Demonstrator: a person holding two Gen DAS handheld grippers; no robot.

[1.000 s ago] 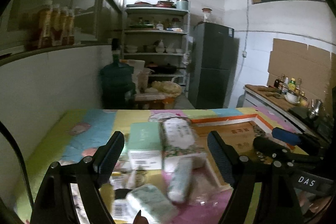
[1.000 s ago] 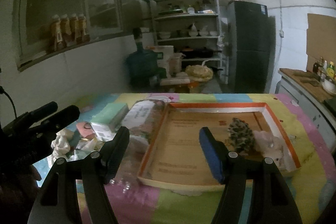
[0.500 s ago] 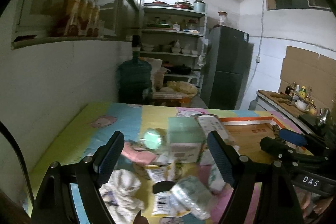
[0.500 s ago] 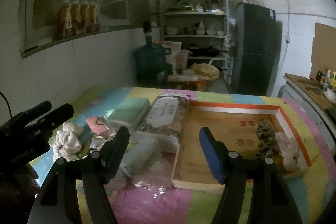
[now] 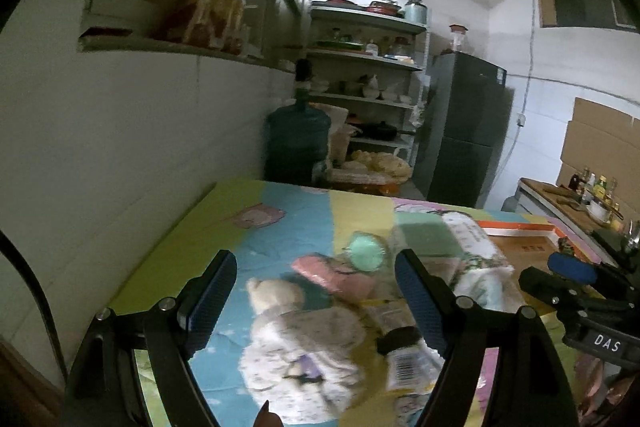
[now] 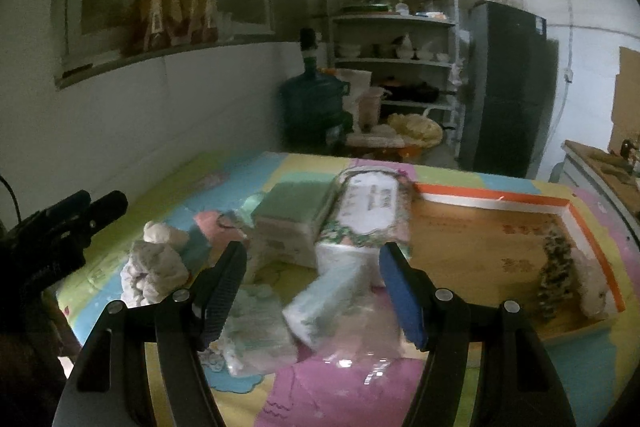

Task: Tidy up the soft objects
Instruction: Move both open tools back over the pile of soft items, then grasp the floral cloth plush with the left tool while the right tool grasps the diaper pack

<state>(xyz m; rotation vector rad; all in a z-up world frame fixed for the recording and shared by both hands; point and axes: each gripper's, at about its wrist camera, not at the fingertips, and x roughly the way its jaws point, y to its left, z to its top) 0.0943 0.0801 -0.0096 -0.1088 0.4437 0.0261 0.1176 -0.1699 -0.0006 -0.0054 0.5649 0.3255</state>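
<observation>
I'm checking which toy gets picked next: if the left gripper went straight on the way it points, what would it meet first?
Most likely the pale plush toy lying on the table. It sits right between the open fingers of the left gripper, nearer than the pink pouch beyond. The picture is blurred, so depth is uncertain.

Black tool [image 5: 316, 303] frames; blue pads [image 6: 402, 301]; silver screws.

A table under a patchwork cloth [image 6: 460, 174] carries a tray [image 6: 496, 201], tissue packs [image 6: 370, 213], a green box [image 6: 294, 207] and a plush toy [image 5: 298, 337].
</observation>
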